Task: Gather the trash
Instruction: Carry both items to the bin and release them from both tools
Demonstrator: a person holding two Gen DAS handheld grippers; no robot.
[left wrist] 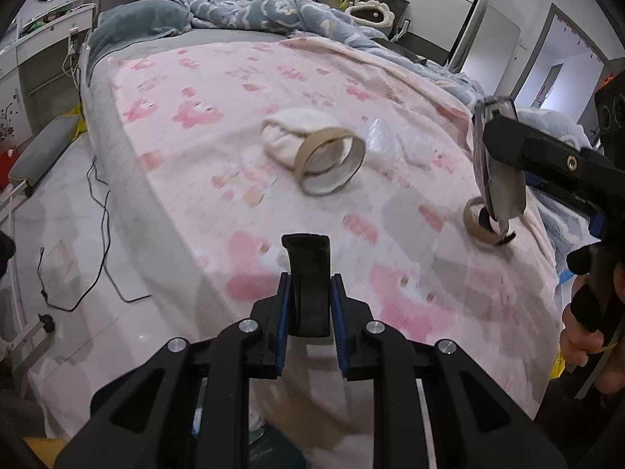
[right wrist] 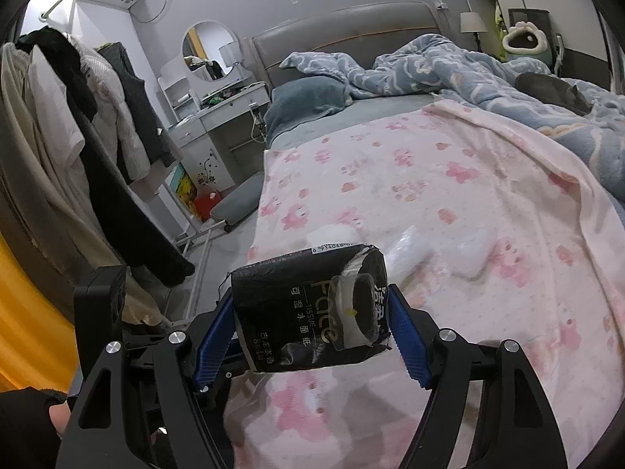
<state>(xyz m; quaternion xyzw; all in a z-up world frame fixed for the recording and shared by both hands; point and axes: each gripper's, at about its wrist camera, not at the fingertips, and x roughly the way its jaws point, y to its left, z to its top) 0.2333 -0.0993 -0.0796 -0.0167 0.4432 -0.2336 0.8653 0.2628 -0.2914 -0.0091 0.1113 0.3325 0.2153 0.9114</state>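
A: What is being shown of the bed point(left wrist: 164, 211) and the two tools?

B: The pink blanket point(left wrist: 312, 90) is being looked down on from the foot end. The left gripper point(left wrist: 308, 301) is being pointed steeply down over it, jaws drawn narrow and clamped on a black curved strip point(left wrist: 308, 273). What that strip belongs to is being cut off below the jaws.

A: And the right gripper point(right wrist: 312, 320)?

B: It is being held at a gentler slope, at three o'clock in the left wrist view, jaws set fairly wide and pressing on a black tissue pack point(right wrist: 308, 308). The gripping hand point(left wrist: 586, 336) is being cropped by the frame edge.

A: Where is the trash being seen?

B: A large tape ring point(left wrist: 332, 160) is lying at twelve o'clock from the left gripper, touching a white crumpled wad point(left wrist: 289, 129). Clear plastic wrap point(left wrist: 390, 140) is lying just beside it, at one o'clock, blurred. A smaller ring point(left wrist: 480, 226) at two o'clock is being partly hidden by the pack.
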